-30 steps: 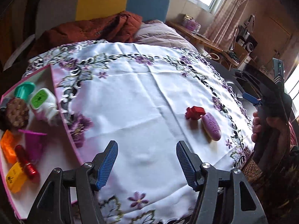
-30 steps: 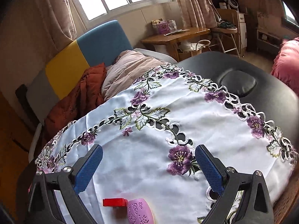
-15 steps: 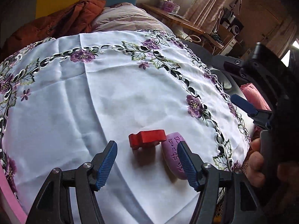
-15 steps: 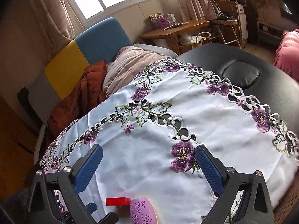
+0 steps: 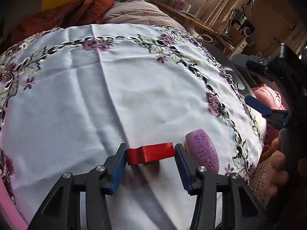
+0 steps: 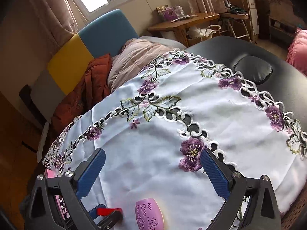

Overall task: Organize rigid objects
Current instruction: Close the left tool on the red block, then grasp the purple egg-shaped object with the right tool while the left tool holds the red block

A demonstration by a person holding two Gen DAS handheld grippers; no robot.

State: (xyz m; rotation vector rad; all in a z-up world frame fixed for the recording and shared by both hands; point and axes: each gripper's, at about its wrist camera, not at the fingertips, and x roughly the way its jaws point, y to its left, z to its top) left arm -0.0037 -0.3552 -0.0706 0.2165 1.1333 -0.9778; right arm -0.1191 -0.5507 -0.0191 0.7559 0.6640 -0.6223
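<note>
A small red block (image 5: 150, 153) lies on the white embroidered tablecloth (image 5: 96, 99). My left gripper (image 5: 150, 153) has both blue pads against its two ends, shut on it. A purple oval piece (image 5: 203, 149) with raised patterns lies just right of it. In the right wrist view the red block (image 6: 108, 211) and the purple piece (image 6: 149, 215) show at the bottom edge, below my right gripper (image 6: 151, 169), which is open and empty above the cloth. The right gripper also shows in the left wrist view (image 5: 259, 107), at the right edge.
A pink tray rim (image 5: 7, 209) shows at the lower left. Bedding and a rust-coloured jacket (image 6: 86, 94) lie beyond the table's far edge. A black padded surface (image 6: 268, 61) extends right of the cloth. A wooden desk (image 6: 184, 23) stands near the window.
My left gripper has swung right from the tray, moved in on the red block and closed its pads on it. The right gripper has barely moved.
</note>
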